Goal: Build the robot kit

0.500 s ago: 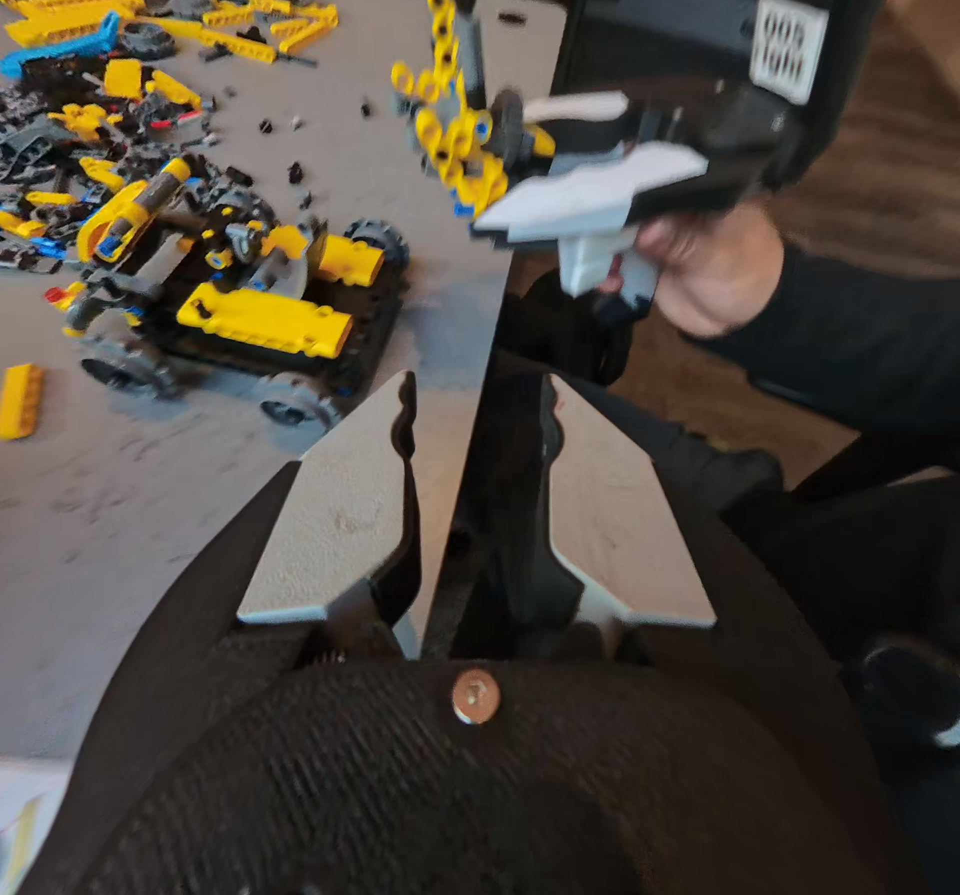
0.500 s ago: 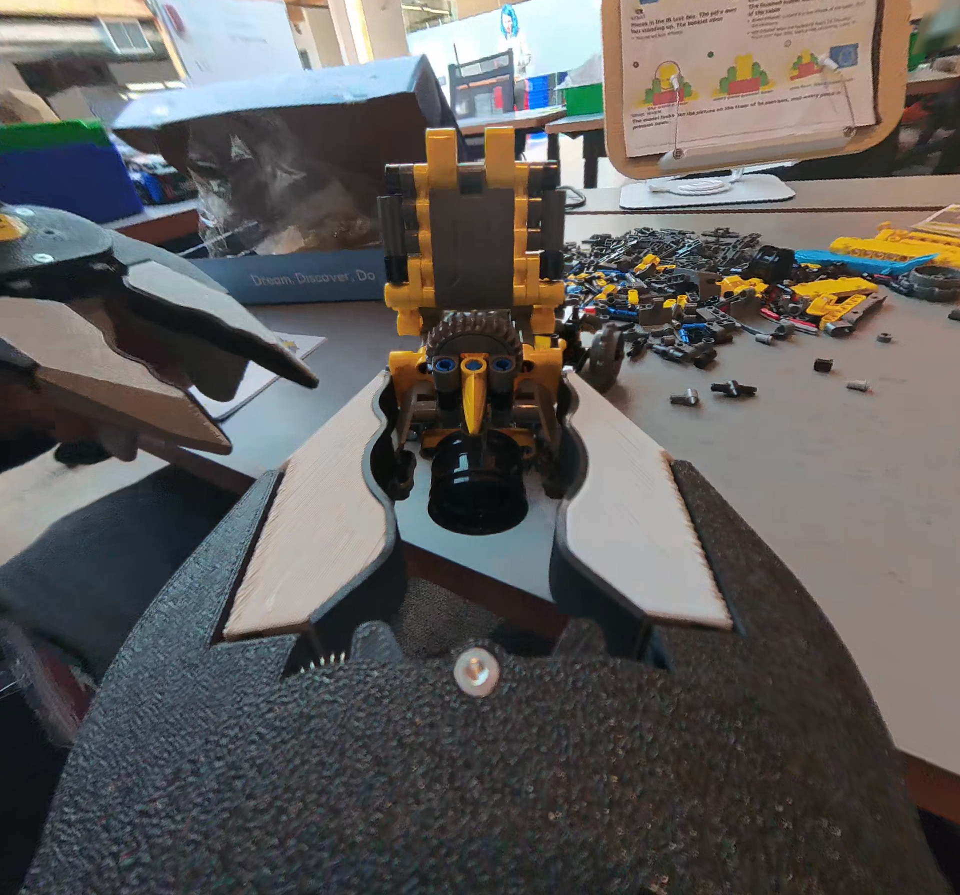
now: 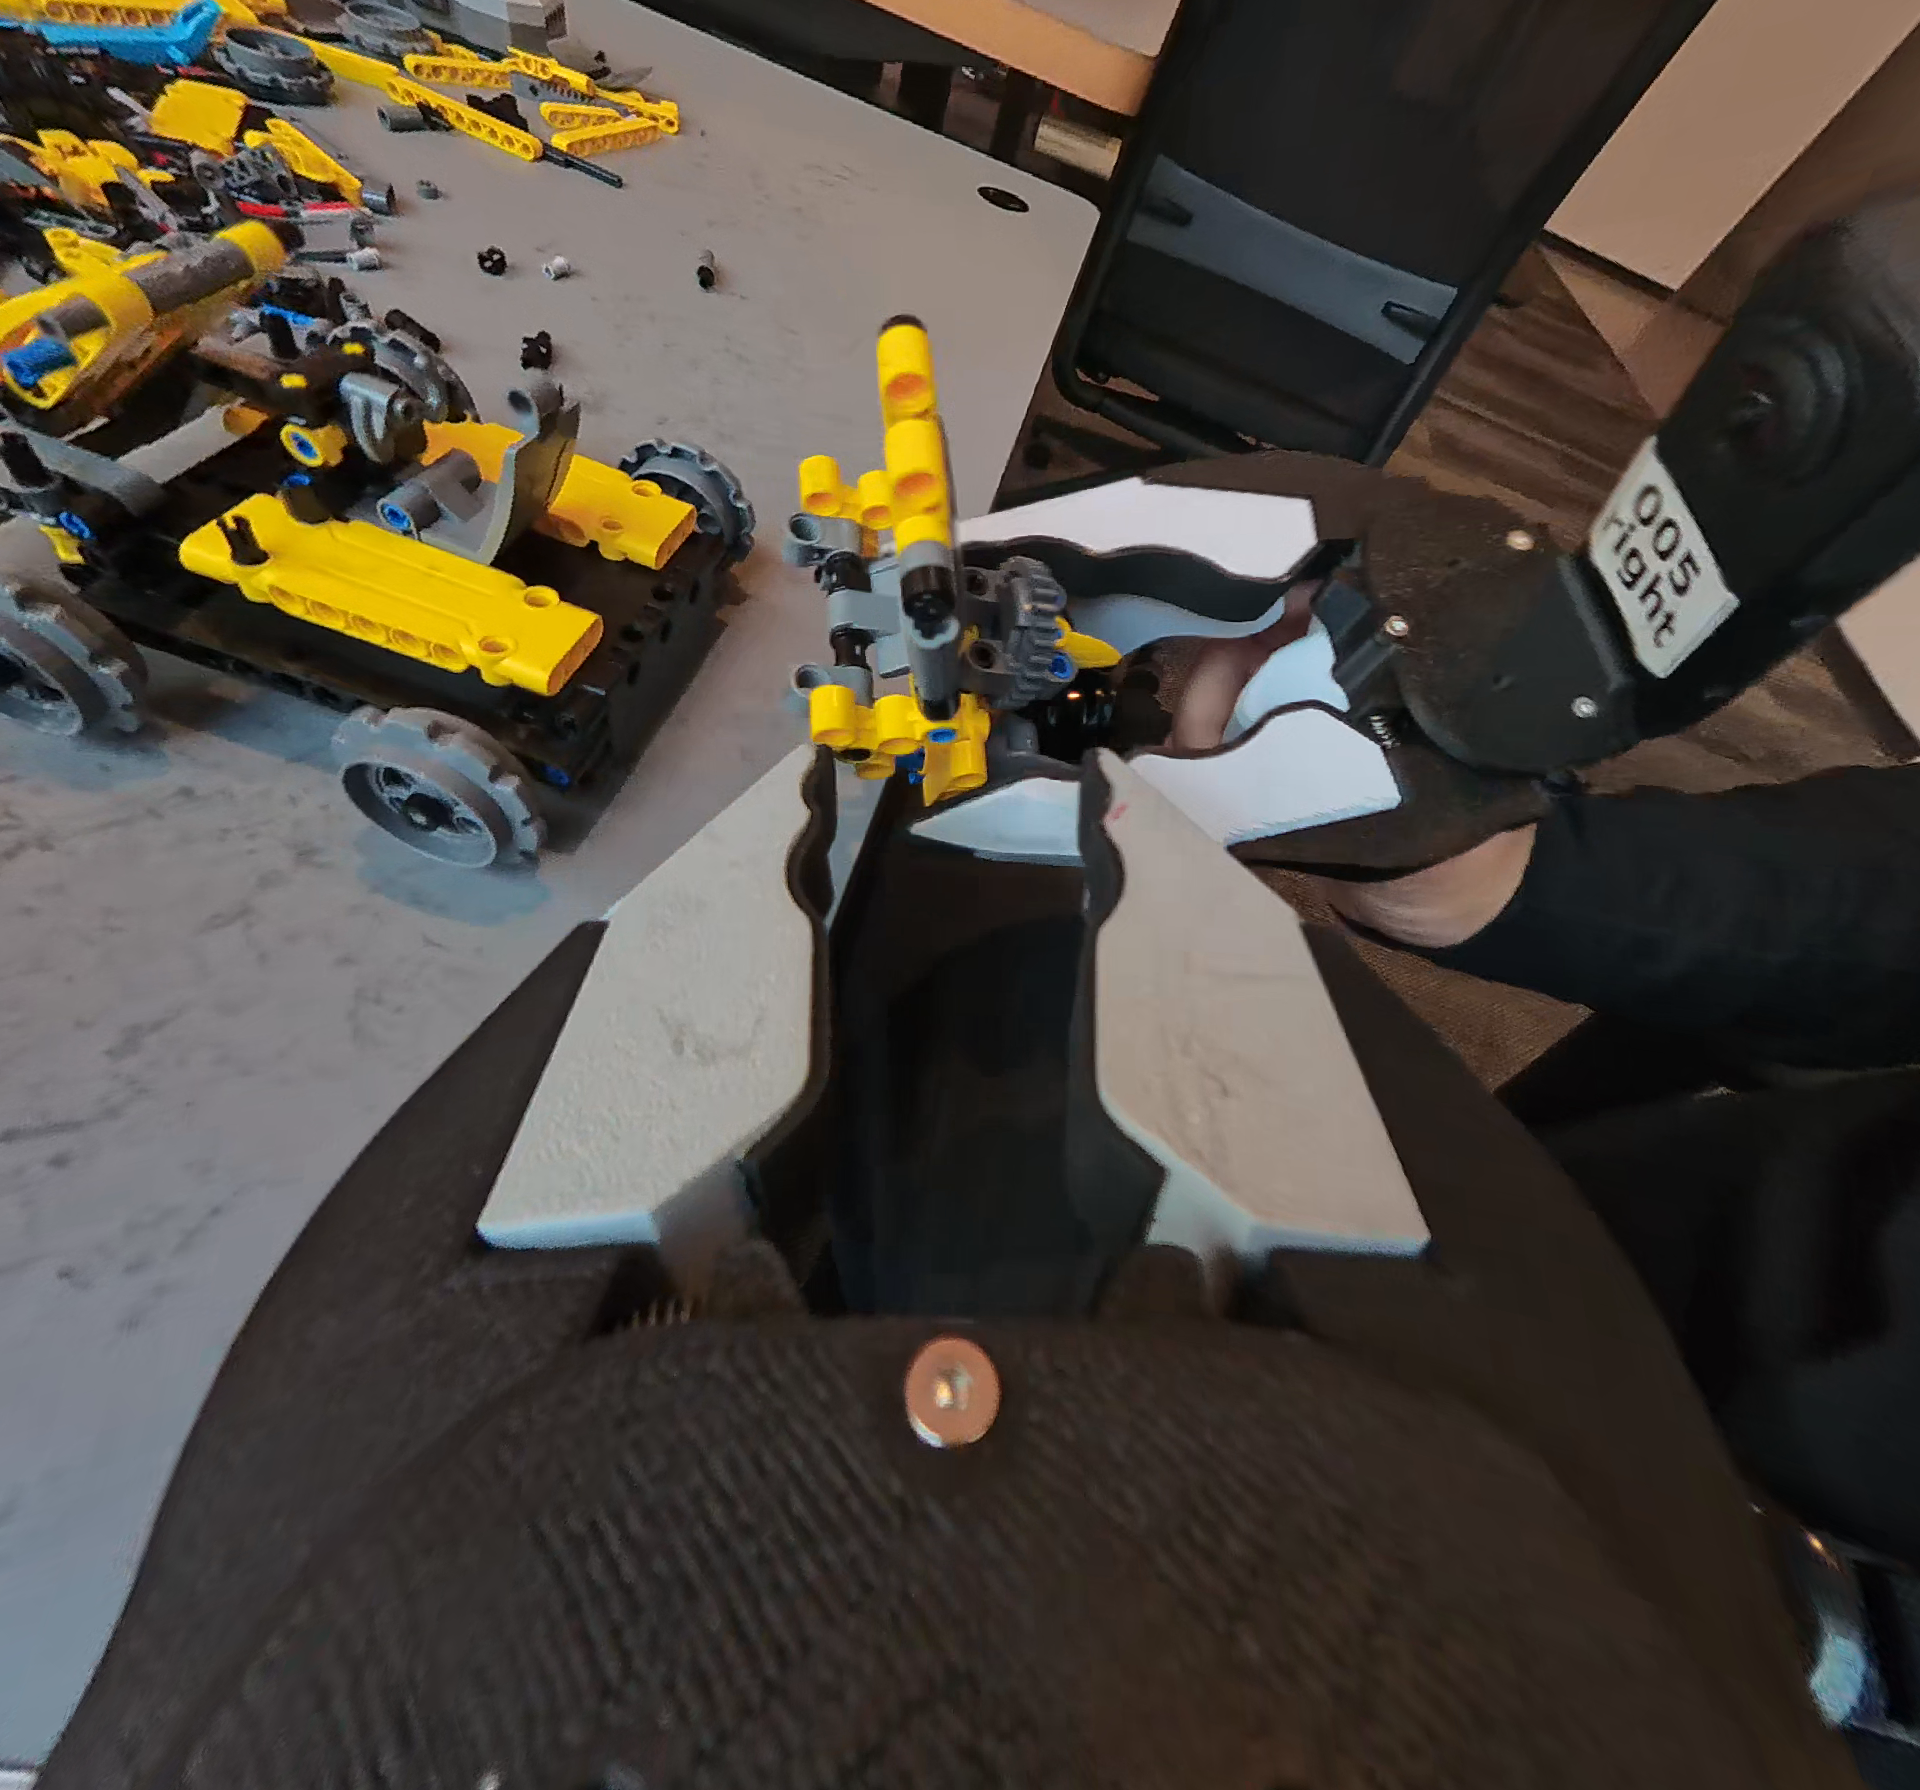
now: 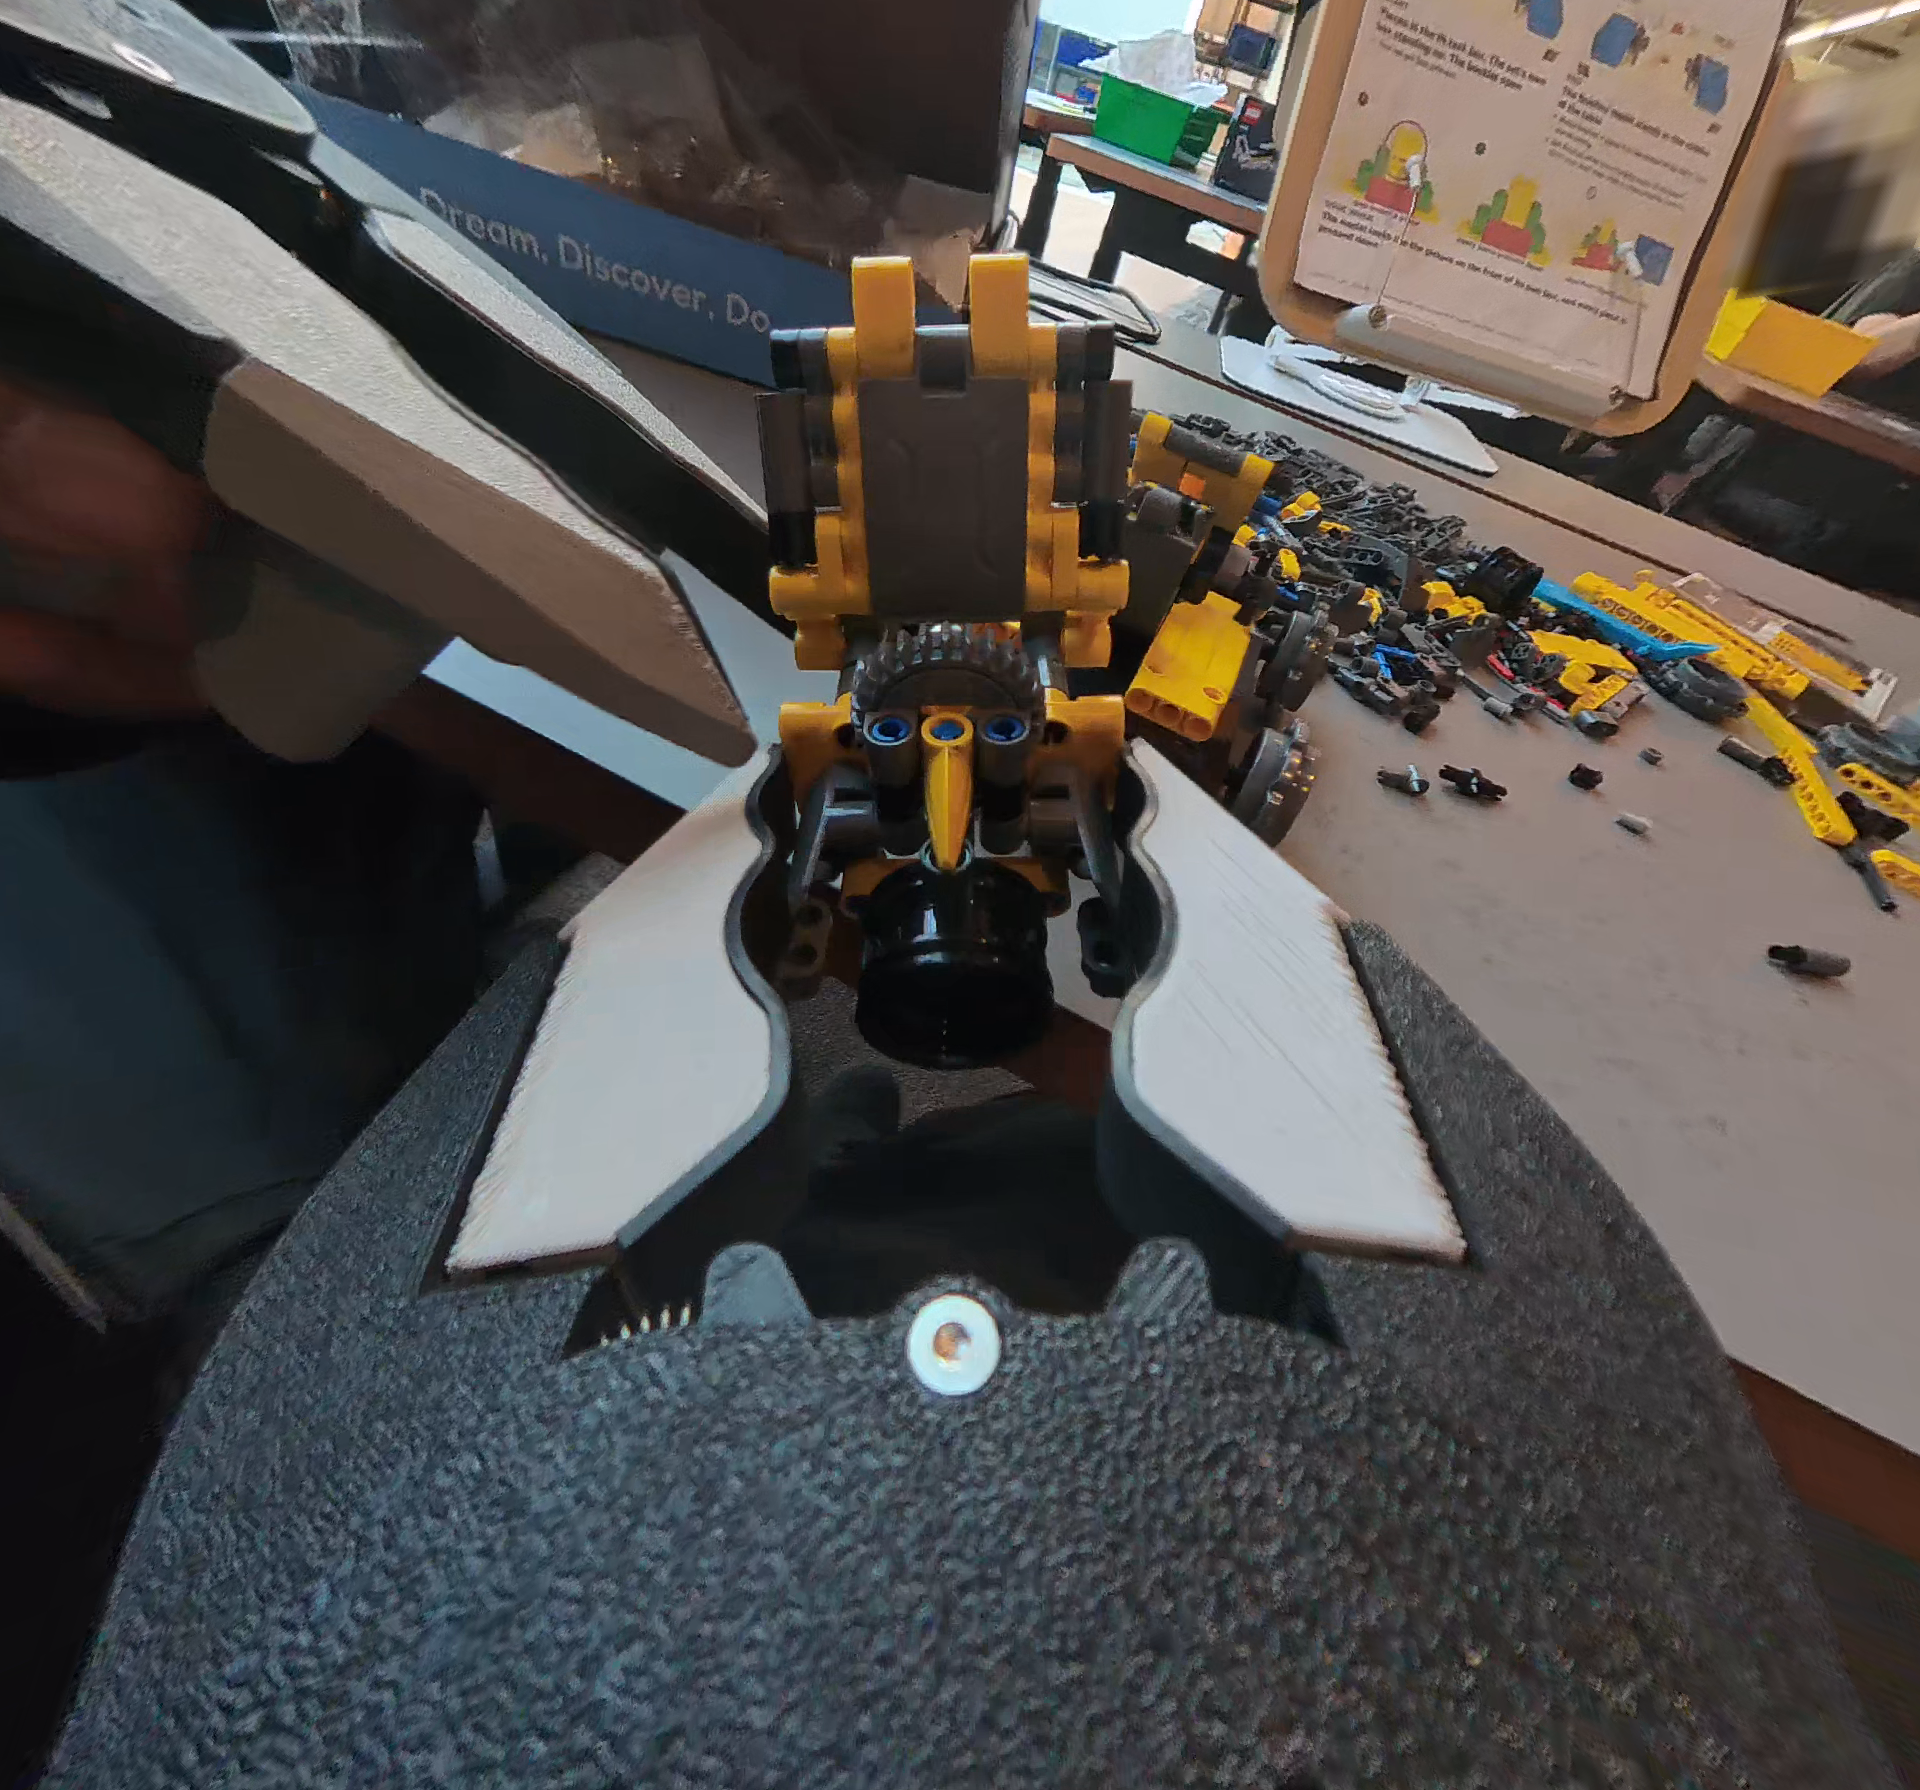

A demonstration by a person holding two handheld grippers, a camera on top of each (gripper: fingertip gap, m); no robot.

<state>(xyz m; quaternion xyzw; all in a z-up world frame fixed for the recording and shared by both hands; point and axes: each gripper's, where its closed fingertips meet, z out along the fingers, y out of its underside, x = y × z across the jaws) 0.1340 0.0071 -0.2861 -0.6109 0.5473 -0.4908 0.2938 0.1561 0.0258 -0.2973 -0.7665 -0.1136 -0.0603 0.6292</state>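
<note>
Closer now than half a second back, my left gripper (image 3: 951,795) has swung in until its fingertips sit just below the yellow and grey toy-brick sub-assembly with a dark gear (image 3: 914,618), which earlier hung farther up and away. That gripper is parted wide with nothing between its fingers. My right gripper (image 4: 951,805) is closed around the same sub-assembly (image 4: 945,597), pinching its lower frame on both sides, with the black cylindrical hub pointing back at the camera and the yellow-edged grey panel standing upright above.

It looks light and rigid, but it is made of push-fit pins and beams, so I judge it could pop apart if squeezed across the thin panel; the thick yellow base beside the gear seems the safer hold.

My right gripper is held level off the edge of the grey table (image 3: 260,961), and the left comes from below and to the side, tilted upward. Behind the held piece stand the partly built yellow and black wheeled vehicle chassis (image 3: 395,618) and scattered loose bricks (image 4: 1558,660).
</note>
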